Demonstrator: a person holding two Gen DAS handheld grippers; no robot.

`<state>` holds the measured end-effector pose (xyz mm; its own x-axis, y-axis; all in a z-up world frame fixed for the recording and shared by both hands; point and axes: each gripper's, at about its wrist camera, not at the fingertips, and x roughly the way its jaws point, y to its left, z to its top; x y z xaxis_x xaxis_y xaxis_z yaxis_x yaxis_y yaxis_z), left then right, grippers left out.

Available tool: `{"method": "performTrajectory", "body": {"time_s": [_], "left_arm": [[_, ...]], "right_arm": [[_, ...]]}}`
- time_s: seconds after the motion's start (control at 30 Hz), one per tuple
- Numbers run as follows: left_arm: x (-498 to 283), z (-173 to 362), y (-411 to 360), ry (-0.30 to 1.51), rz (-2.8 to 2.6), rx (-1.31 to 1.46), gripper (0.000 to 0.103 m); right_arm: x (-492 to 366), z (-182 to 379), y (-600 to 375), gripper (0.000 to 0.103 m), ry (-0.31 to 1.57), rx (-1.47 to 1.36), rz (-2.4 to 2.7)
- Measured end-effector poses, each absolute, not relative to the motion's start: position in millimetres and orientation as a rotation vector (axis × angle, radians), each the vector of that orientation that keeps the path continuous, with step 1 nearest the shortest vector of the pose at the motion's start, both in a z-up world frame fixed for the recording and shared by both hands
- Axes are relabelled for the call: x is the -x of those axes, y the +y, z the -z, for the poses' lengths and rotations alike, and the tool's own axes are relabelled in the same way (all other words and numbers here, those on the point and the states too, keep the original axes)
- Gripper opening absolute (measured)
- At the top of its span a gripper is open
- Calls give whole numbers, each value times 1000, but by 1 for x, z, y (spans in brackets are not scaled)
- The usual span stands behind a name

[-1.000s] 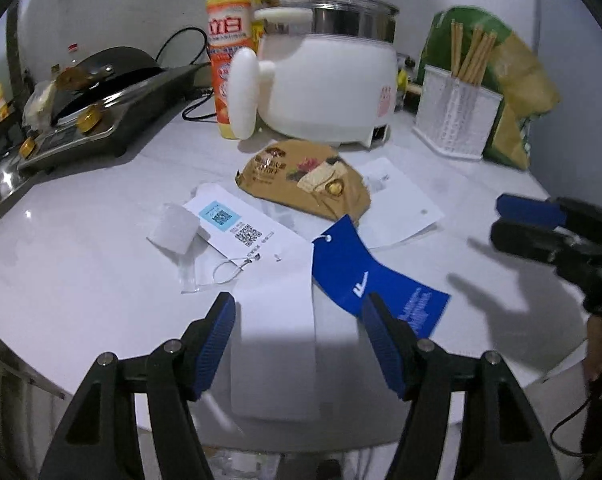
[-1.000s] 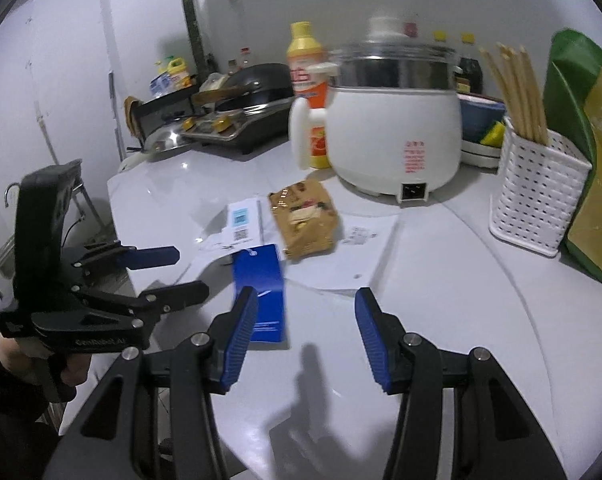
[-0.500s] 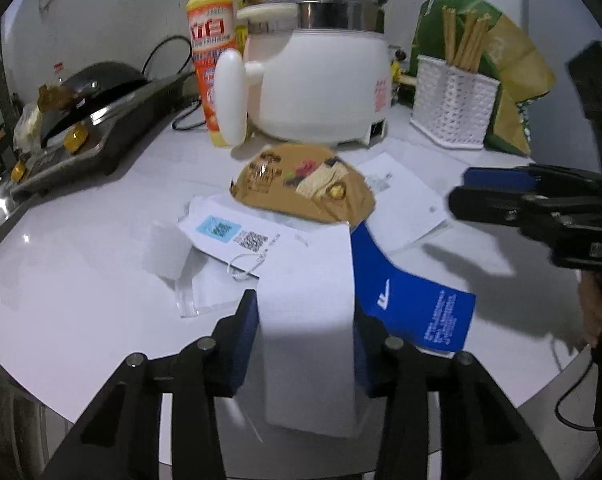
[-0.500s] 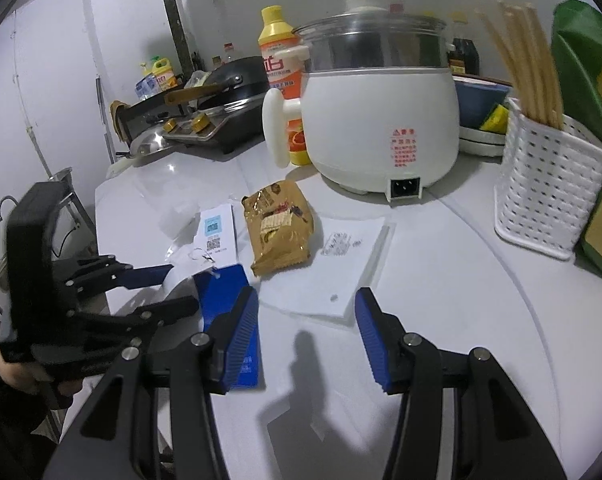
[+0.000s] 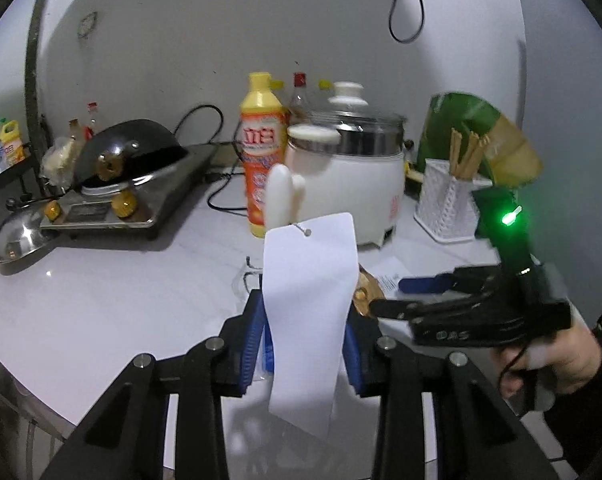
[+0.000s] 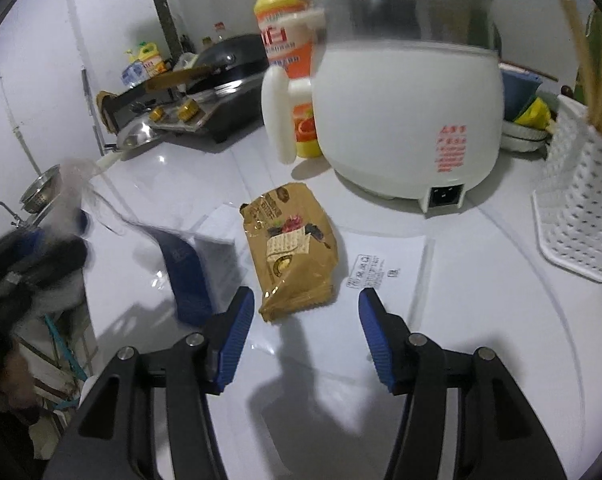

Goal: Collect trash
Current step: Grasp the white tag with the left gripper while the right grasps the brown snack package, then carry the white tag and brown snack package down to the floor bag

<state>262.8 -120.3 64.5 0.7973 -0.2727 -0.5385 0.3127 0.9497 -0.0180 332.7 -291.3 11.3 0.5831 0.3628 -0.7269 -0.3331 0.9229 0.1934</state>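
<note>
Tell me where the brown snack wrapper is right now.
In the right wrist view the brown snack wrapper lies on the white counter just ahead of the open right tongs, between the blue card and a printed paper.

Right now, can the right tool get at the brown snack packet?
Probably yes. The right tool stands open with nothing between its fingers, and the brown snack packet lies flat on the counter just ahead of the gap. Nothing covers it; the blue card lies off to its side.

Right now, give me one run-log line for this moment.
left gripper: shut on white tag, lifted | right gripper: open, near snack bag | blue tag: on counter
</note>
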Motion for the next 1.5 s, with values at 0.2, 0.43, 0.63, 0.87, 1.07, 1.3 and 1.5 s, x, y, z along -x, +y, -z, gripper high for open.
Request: {"method": "performTrajectory", "body": {"time_s": [0.2,0.43,0.63,0.87,1.07,1.3,1.5], "left_arm": [[-272,-58,-92,589,302,-4,1],[-273,-51,-77,589,298,37,0],[-271,-55,-76,571,314,46,0],[-260,-73,-90,528,339,20,0],[-241,-93,-98,483,346,8,0],[-212,-112,-99,437,342,4,0],[-184,-123,-92,402,335,4,0]], "right_arm": [[-361,2,-272,52,902,-39,-376],[-372,8,-254,29,906,28,-346],[-365,0,-253,10,863,43,-336],[-342,-31,-260,8,785,47,-327],[-307,-66,-276,8,709,38,-339],[-267,-97,-283,8,649,31,-376],[-235,-115,-272,8,611,44,-402]]}}
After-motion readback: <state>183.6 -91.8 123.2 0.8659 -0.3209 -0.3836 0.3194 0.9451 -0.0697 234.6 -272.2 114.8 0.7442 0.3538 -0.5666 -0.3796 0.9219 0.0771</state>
